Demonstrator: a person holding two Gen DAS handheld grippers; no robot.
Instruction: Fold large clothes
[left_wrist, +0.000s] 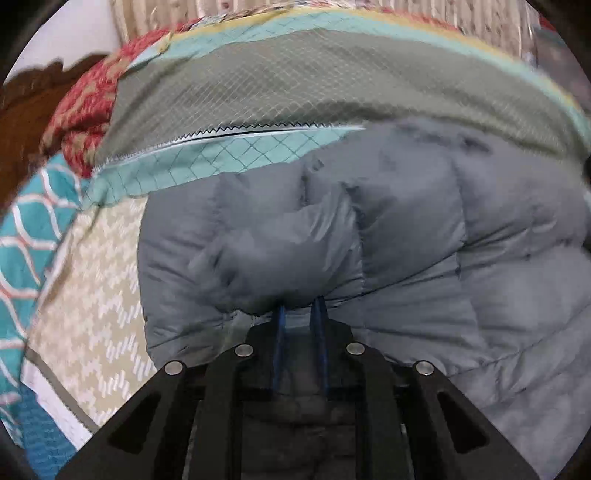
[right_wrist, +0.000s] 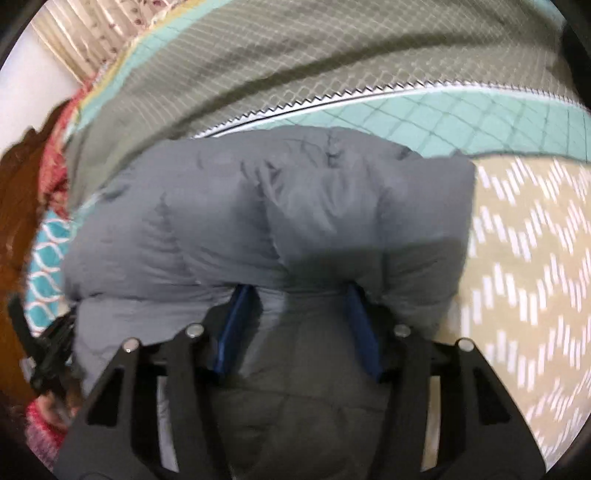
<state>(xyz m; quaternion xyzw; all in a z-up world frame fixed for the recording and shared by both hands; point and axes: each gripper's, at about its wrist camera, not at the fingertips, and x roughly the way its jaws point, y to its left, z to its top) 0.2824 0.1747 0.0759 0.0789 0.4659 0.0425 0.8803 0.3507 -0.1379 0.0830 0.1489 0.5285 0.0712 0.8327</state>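
A grey puffy quilted jacket (left_wrist: 369, 236) lies on a bed, folded over on itself. It also fills the middle of the right wrist view (right_wrist: 266, 206). My left gripper (left_wrist: 300, 306) is shut on a fold of the jacket, its blue fingers (left_wrist: 279, 332) close together and the tips buried in the fabric. My right gripper (right_wrist: 297, 291) has its blue fingers (right_wrist: 236, 325) wider apart with a thick roll of jacket between them; the tips are hidden under the fabric.
The bed carries a patchwork quilt (left_wrist: 295, 81) with olive, teal and beige patterned panels (right_wrist: 524, 258). A red patterned pillow (left_wrist: 88, 107) and a dark wooden headboard (left_wrist: 26, 122) lie at the left. A curtain (right_wrist: 85, 37) hangs behind.
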